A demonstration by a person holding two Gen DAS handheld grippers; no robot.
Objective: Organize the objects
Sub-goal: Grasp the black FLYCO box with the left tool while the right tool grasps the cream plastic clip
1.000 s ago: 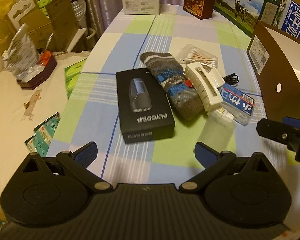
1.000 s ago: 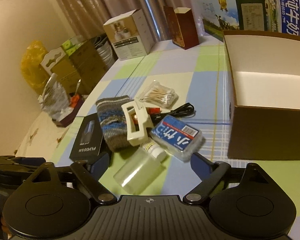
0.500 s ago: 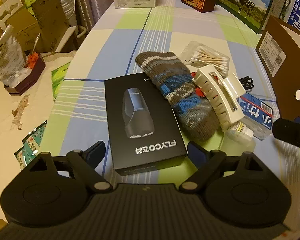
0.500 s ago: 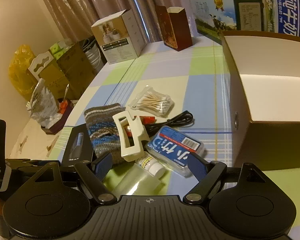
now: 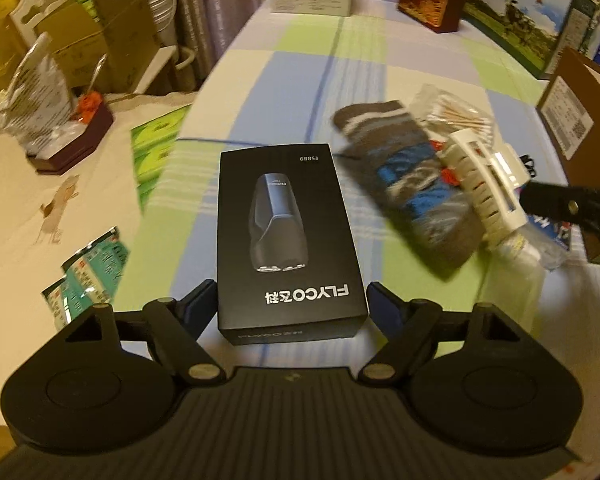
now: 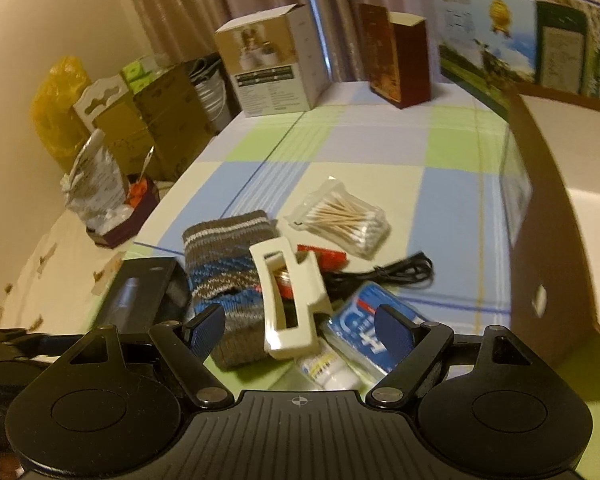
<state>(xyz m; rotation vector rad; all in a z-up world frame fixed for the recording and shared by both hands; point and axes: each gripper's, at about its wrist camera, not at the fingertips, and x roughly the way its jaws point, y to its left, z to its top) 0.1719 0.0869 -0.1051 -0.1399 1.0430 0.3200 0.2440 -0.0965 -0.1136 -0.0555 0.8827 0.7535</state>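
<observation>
A black FLYCO shaver box (image 5: 292,236) sits sharp between the fingers of my left gripper (image 5: 292,304), which is shut on its near end while the table behind blurs. To its right lie a striped knit sock (image 5: 412,188) and a cream hair clip (image 5: 488,184). My right gripper (image 6: 300,330) is open, hovering over the hair clip (image 6: 288,300), the sock (image 6: 220,264), a small clear bottle (image 6: 328,368) and a blue packet (image 6: 364,332). A bag of cotton swabs (image 6: 344,220) and a black cable (image 6: 396,272) lie beyond.
An open brown cardboard box (image 6: 540,240) stands at the right. A white carton (image 6: 268,68), a dark red box (image 6: 396,60) and a milk case (image 6: 488,40) line the far edge. Left of the table stands a lower surface with a tray (image 5: 72,140) and green packets (image 5: 156,152).
My left gripper moved in over the black box and its fingers closed on it; the box now lines up straight with the gripper. The right gripper advanced over the clip and bottle, still open.
</observation>
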